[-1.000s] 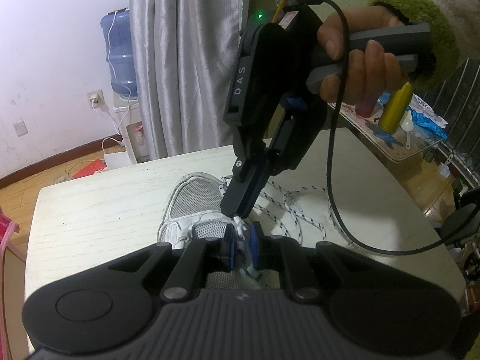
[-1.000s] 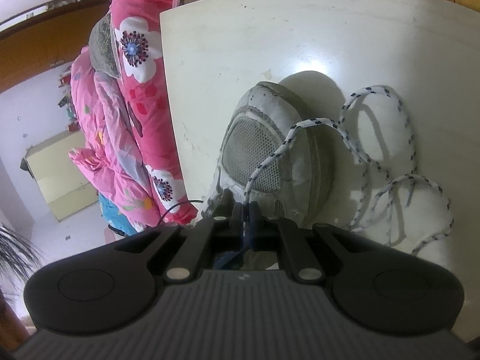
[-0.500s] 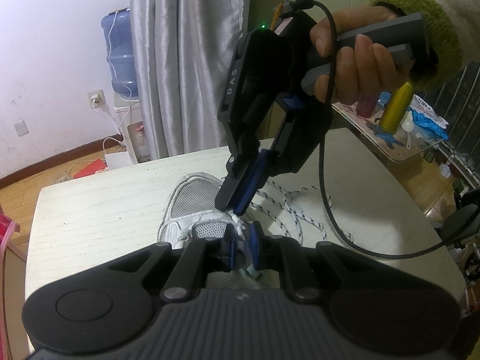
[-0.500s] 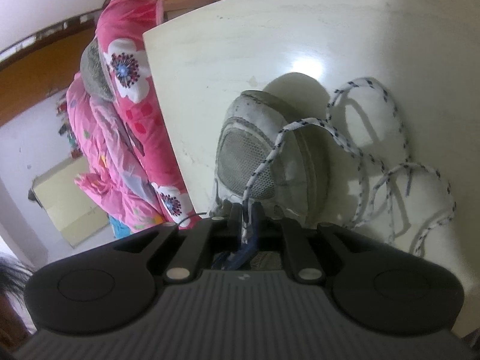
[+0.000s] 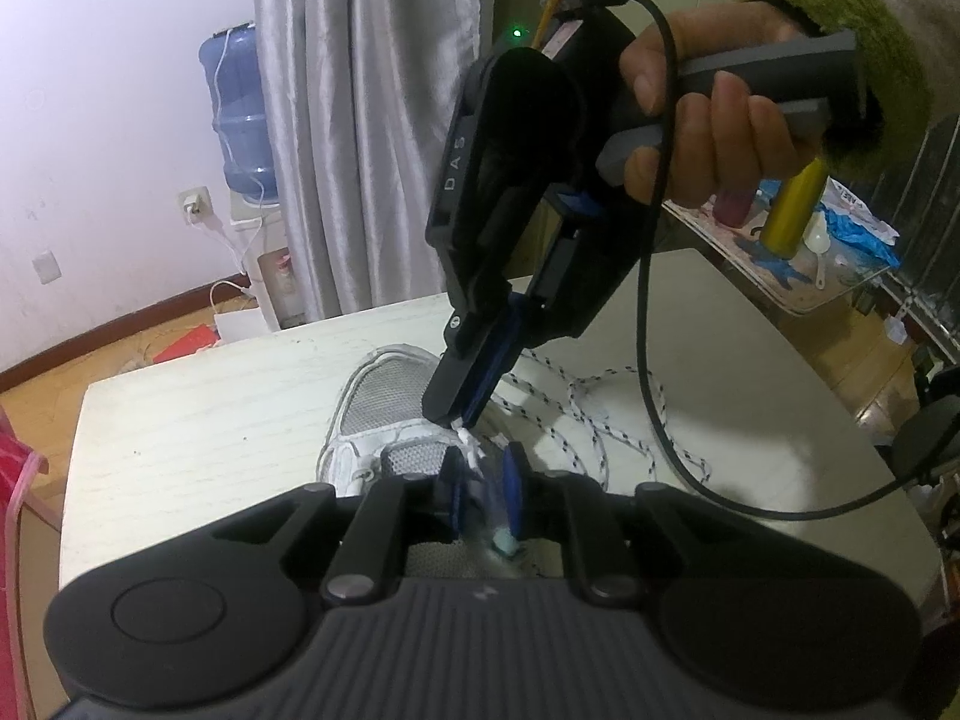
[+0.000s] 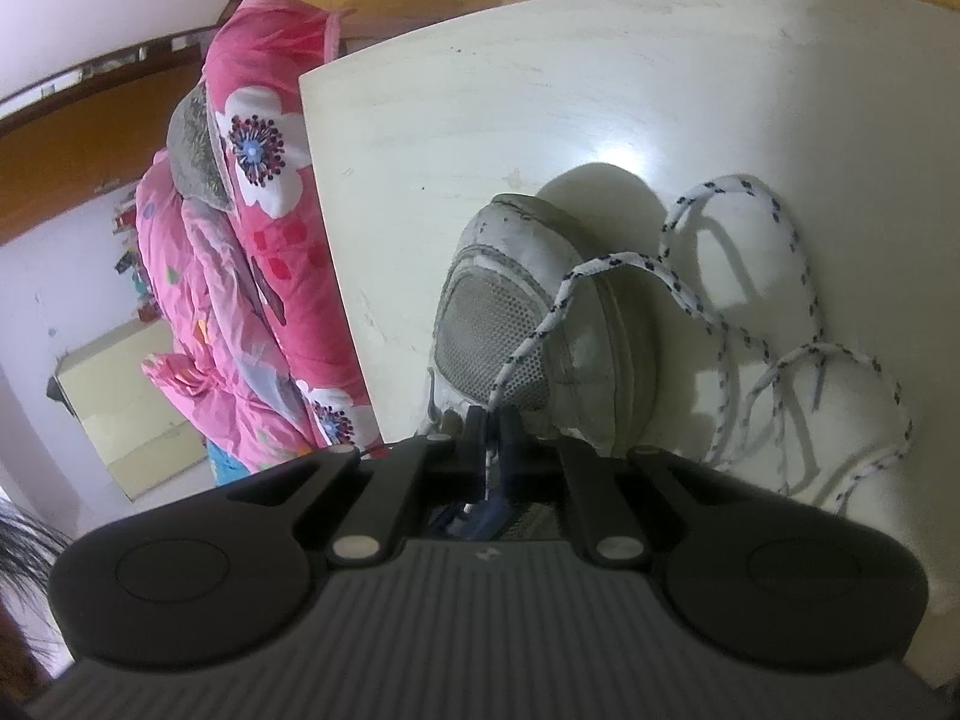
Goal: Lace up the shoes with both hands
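The shoe sits on the table, toe away from both cameras. The right gripper pinches the lace above the tongue — the rest lies looped beside the shoe. The left gripper clamps the shoe's white eyelet flap, just below the right one's tips.

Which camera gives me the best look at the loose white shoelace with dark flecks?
The right wrist view: the white shoelace with dark flecks runs from the closed right gripper over the grey mesh sneaker and loops across the table. In the left wrist view the lace is partly hidden behind the right gripper.
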Demonstrator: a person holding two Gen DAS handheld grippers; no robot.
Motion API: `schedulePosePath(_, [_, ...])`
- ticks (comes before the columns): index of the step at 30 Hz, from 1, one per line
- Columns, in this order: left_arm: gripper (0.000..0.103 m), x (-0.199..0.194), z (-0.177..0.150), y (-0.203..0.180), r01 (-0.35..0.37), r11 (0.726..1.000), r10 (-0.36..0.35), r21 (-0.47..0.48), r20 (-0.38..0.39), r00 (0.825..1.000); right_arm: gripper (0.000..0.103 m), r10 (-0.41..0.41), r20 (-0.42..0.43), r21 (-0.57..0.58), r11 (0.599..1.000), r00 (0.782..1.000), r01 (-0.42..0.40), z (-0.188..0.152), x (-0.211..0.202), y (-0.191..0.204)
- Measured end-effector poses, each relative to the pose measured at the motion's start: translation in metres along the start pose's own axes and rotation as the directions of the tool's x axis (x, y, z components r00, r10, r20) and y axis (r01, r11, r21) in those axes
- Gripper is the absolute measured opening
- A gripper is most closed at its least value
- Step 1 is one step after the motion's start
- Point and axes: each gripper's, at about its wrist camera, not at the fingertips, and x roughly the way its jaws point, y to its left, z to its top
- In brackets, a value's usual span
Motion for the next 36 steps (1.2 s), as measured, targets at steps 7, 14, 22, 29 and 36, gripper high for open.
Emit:
schedulePosePath(7, [0.013,0.000,0.000,0.001,0.001,1.000,-0.001,0.000,0.003,1.000,0.002,-0.020,-0.010,-0.072,0.997,1.000,0.019,-0.001,0.002,0.009])
schedulePosePath(14, [0.014,0.002,-0.002,0.000,-0.002,1.000,0.002,0.001,0.008,1.000,0.002,-0.035,-0.017,-0.125,0.992,0.999,0.032,-0.003,0.004,0.016])
schedulePosePath(22, [0.017,-0.008,0.006,-0.006,-0.066,0.998,0.066,0.013,-0.012,0.998,0.002,-0.026,-0.017,-0.124,0.992,1.000,0.024,-0.002,0.006,0.016])
schedulePosePath(29, [0.018,-0.017,0.016,-0.033,-0.133,0.980,0.142,0.147,-0.053,0.988,0.002,0.016,-0.013,-0.092,0.996,1.000,-0.017,-0.002,0.005,0.008])
schedulePosePath(36, [0.016,-0.006,0.027,-0.032,-0.160,0.982,0.171,0.101,-0.119,0.978,0.002,0.059,-0.014,-0.067,0.996,0.998,-0.060,-0.001,0.005,0.001])
